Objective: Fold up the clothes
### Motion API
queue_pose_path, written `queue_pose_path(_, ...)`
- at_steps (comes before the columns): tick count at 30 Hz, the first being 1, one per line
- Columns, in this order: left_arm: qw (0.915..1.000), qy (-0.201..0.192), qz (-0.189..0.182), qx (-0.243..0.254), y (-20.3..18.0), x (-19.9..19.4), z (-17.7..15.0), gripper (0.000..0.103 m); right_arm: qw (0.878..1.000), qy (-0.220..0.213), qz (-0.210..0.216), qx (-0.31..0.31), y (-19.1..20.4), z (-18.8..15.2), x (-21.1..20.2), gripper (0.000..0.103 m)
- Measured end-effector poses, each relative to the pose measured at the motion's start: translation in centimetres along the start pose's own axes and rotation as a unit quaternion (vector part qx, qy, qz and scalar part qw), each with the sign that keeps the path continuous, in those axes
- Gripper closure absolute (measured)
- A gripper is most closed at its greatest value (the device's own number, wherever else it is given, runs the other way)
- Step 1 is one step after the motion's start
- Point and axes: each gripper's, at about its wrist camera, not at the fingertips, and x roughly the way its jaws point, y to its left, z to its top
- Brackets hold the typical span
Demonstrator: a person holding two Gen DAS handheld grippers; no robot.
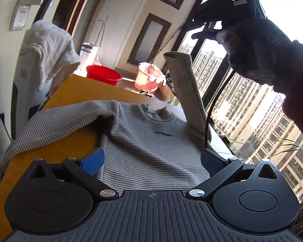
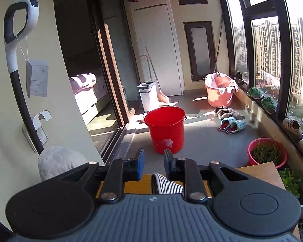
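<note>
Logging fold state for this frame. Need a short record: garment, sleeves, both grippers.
garment: grey striped knit sweater, front up on orange wooden table
wall-side sleeve: draped over the table edge
window-side sleeve: raised, standing upright
left gripper: open wide, over the hem
right gripper: open, striped cuff just below its fingers

Left gripper (image 1: 151,157), bottom of frame: black linkage arms w/ silver screws, grey ribbed base w/ small crosshair mark, round black caps either side. Left pad (image 1: 93,161) is showing blue, the right one dark. Right gripper (image 2: 154,162) is looking the same: black links, silver screws, blue pads. Upper right of left view: hand (image 1: 250,46) is wearing a dark fuzzy glove, bare thumb tip showing, maroon fleece sleeve (image 1: 299,98), black cable (image 1: 216,104) trailing down.
</note>
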Motion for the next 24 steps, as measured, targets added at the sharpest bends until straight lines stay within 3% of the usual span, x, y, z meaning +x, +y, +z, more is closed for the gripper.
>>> queue_pose_path(1,0.9999,0.009,0.001,-0.007,0.3,0.4,-0.2,0.0,1.0,-0.003,0.011,0.0,0.5,-0.1,-0.2,0.058)
queue_pose_path(2,0.9997,0.019,0.003,-0.013,0.6,0.8,-0.5,0.0,1.0,-0.006,0.02,-0.006,0.9,-0.3,-0.4,0.054)
queue_pose_path(6,0.9988,0.044,0.0,-0.021,0.8,1.7,-1.6,0.0,0.999,-0.006,0.045,-0.012,0.2,-1.3,-1.9,0.051)
queue_pose_path(8,0.9985,0.05,-0.005,-0.022,0.8,2.0,-1.9,0.0,0.998,-0.004,0.055,0.01,-1.3,-2.1,-3.1,0.043)
queue_pose_path(12,0.9983,0.038,-0.007,-0.043,2.1,1.9,-2.1,0.0,0.996,0.002,0.077,0.037,-5.4,-5.6,-6.4,0.037)
queue_pose_path(15,0.9948,0.013,0.008,-0.1,5.8,0.1,-1.2,0.0,0.993,0.002,0.113,0.045,-8.1,-9.0,-9.1,0.027)
queue_pose_path(17,0.9872,-0.003,0.029,-0.157,9.1,-1.7,-0.5,0.0,0.989,-0.001,0.141,0.036,-9.3,-11.7,-11.0,0.023)
queue_pose_path(20,0.9665,-0.016,0.054,-0.25,14.5,-4.1,0.1,0.0,0.98,-0.006,0.195,0.033,-10.3,-15.6,-13.5,0.019)
queue_pose_path(24,0.9343,0.003,0.078,-0.348,19.7,-4.3,0.1,0.008,0.947,0.02,0.307,0.09,-11.0,-20.6,-14.4,0.015)
